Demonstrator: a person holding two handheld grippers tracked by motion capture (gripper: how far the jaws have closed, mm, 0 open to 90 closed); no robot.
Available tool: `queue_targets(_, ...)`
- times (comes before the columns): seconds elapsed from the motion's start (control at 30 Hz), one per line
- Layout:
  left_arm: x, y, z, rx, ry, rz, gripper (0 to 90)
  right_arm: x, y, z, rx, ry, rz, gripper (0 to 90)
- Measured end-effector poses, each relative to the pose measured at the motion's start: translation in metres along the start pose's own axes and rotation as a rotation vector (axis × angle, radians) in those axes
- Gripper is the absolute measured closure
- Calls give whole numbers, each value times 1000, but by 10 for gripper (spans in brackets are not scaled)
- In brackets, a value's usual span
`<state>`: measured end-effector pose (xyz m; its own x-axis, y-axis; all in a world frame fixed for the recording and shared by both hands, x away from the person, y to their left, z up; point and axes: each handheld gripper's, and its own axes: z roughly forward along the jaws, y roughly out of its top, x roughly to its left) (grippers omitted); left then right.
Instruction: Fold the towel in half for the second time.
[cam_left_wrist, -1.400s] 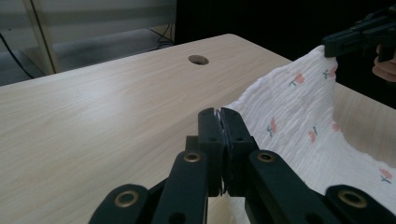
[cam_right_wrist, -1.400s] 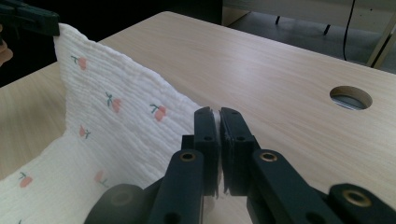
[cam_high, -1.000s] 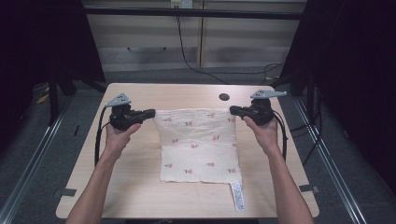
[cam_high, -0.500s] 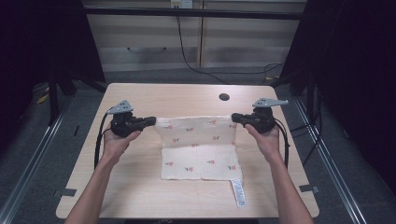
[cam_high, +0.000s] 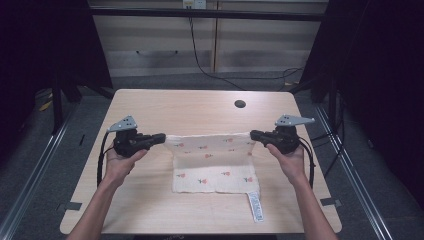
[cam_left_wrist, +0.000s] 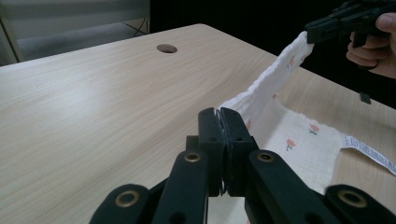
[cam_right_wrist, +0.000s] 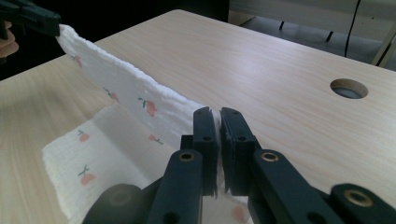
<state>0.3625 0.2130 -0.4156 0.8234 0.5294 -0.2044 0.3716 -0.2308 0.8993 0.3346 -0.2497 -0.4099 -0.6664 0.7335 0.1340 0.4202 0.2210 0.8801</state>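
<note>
Your left tool and right tool each clamp a top corner of the cloth, far edge lifted taut above the desk.

left claw | right claw | each apparently pinching a far corner of cloth | edge lifted off table

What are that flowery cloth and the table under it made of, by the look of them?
The cloth looks like a soft woven cotton, perhaps gauze: white, matte, crinkled in texture, printed with small red flowers, and it sags between the grippers. A sewn-in care label hangs from its near edge. The table looks like pale wood or a wood-look laminate: straight grain lines and a smooth, faintly shiny top.
</note>
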Motion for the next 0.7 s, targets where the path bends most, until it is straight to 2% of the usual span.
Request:
queue_targets(0.07,-3,-1,-2,9,1,12,885,4,-3,-3,8,7,-6,858)
queue_targets(0.13,-5,-4,-3,9,-13,9,885,6,-6,-5,8,11,-6,861)
queue_targets(0.33,-11,-9,-5,26,-13,19,884,12,-13,-13,24,24,-10,863)
queue_targets(0.43,-13,-13,-7,28,-18,10,885,15,-17,-16,28,37,-4,864)
queue_targets(0.5,-14,-17,-4,62,-24,14,884,17,-24,-16,36,49,8,863)
queue_targets(0.53,-15,-20,-3,84,-12,20,884,18,-27,-16,46,52,16,863)
queue_targets(0.7,-22,-26,-5,102,-28,29,883,21,-46,-16,77,68,50,863)
